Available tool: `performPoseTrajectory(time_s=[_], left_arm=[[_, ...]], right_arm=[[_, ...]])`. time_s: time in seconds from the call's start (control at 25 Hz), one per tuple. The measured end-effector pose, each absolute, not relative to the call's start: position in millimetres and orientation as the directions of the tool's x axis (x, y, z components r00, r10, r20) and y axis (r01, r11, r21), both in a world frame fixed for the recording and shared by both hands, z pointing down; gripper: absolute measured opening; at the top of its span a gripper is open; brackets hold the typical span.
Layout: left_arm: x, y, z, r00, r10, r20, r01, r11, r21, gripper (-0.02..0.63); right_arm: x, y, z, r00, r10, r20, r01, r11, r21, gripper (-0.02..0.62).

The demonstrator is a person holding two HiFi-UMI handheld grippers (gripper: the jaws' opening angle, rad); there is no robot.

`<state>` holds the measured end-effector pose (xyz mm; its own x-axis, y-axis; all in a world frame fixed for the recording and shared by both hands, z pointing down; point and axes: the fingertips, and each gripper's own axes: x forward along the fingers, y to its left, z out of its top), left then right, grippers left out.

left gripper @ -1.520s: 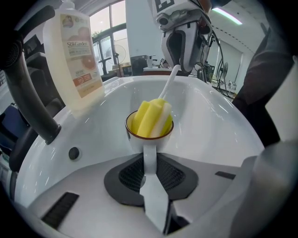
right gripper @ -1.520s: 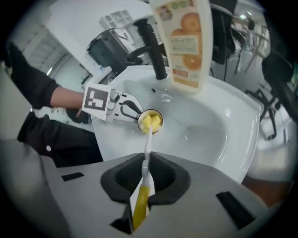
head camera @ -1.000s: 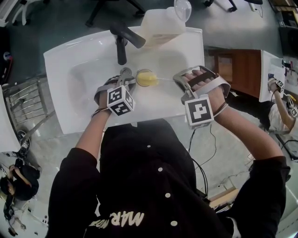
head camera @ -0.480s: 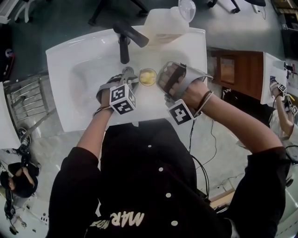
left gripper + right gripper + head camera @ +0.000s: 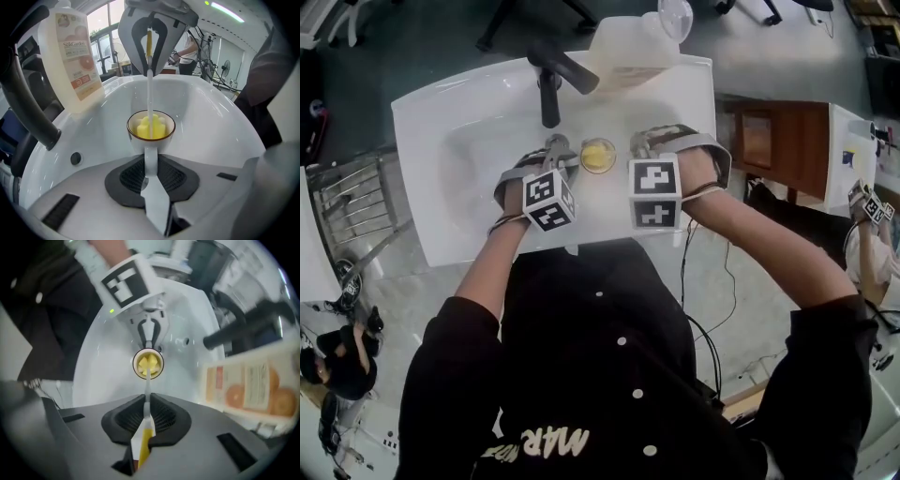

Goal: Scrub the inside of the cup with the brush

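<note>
Over the white sink (image 5: 469,131), the cup (image 5: 137,142) stood upright in the basin, just in front of the black faucet (image 5: 548,89), with its mouth facing up. The left gripper (image 5: 150,161) came at it slantwise from the person's side, jaws closed on the cup's handle, and so held it from turning. The right gripper (image 5: 149,65) hung directly above the cup, pointing straight down, its jaws clamped on the yellow-and-white grip of the brush (image 5: 146,380).

What mattered was the line of the brush. Its thin shaft ran plumb from the right gripper's jaws to the cup's mouth, and its yellow sponge head (image 5: 151,127) already sat inside the rim, close to centred. The brush's long axis matched the cup's own, so the cup lay straight below the right gripper, not off to a side. The brush hand was therefore the nearer one for the work, and the left served only as a brace.

My judgement was that scrubbing called for short strokes up and down that axis, with some twisting. A sideways push could lever the cup against its pinched handle. How deep the sponge reached I could not tell
</note>
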<state>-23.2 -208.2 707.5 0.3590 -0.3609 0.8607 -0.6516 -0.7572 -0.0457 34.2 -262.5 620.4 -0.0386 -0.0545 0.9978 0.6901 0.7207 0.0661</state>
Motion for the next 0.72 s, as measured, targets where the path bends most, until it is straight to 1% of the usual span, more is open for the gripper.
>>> performPoseTrajectory(time_s=[0.04, 0.12, 0.2, 0.28, 0.32, 0.36, 0.4, 0.44, 0.48, 0.52, 0.6, 0.72], left_arm=[[-23, -208, 708, 0.357, -0.361, 0.862, -0.649, -0.76, -0.049, 0.084], [-24, -207, 708, 0.354, -0.361, 0.863, -0.646, -0.762, -0.053, 0.084], [-24, -207, 709, 0.347, -0.364, 0.864, -0.643, -0.763, -0.063, 0.084], [-25, -207, 709, 0.343, -0.366, 0.865, -0.639, -0.766, -0.071, 0.084], [-26, -207, 709, 0.342, -0.365, 0.866, -0.637, -0.767, -0.072, 0.084], [-27, -207, 709, 0.34, -0.364, 0.867, -0.636, -0.768, -0.073, 0.084], [-27, -206, 710, 0.339, -0.364, 0.867, -0.636, -0.768, -0.074, 0.084], [-28, -206, 710, 0.339, -0.365, 0.867, -0.637, -0.767, -0.074, 0.084], [-28, -206, 710, 0.339, -0.366, 0.867, -0.637, -0.767, -0.075, 0.084], [-29, -205, 710, 0.338, -0.366, 0.867, -0.636, -0.768, -0.077, 0.084], [-28, -205, 709, 0.337, -0.367, 0.867, -0.631, -0.772, -0.081, 0.084], [-28, -205, 711, 0.341, -0.364, 0.867, -0.629, -0.774, -0.077, 0.084]], right_arm=[[37, -261, 621, -0.021, 0.015, 1.0, 0.589, 0.808, 0.0, 0.043], [41, -259, 621, -0.013, 0.129, 0.992, 0.409, 0.905, -0.113, 0.044], [43, -257, 623, -0.025, 0.219, 0.975, 0.259, 0.944, -0.205, 0.044], [44, -255, 625, -0.067, 0.319, 0.945, 0.074, 0.947, -0.314, 0.044], [46, -253, 626, -0.101, 0.375, 0.922, -0.051, 0.923, -0.381, 0.046], [48, -251, 627, -0.144, 0.431, 0.891, -0.201, 0.868, -0.453, 0.046], [51, -249, 628, -0.201, 0.481, 0.853, -0.354, 0.777, -0.521, 0.048], [53, -247, 628, -0.269, 0.514, 0.815, -0.479, 0.663, -0.576, 0.048], [54, -244, 627, -0.335, 0.528, 0.78, -0.565, 0.551, -0.615, 0.048], [55, -240, 627, -0.389, 0.528, 0.755, -0.614, 0.462, -0.64, 0.048], [57, -234, 625, -0.458, 0.508, 0.729, -0.654, 0.363, -0.664, 0.048], [61, -230, 627, -0.495, 0.476, 0.727, -0.66, 0.338, -0.671, 0.048]])
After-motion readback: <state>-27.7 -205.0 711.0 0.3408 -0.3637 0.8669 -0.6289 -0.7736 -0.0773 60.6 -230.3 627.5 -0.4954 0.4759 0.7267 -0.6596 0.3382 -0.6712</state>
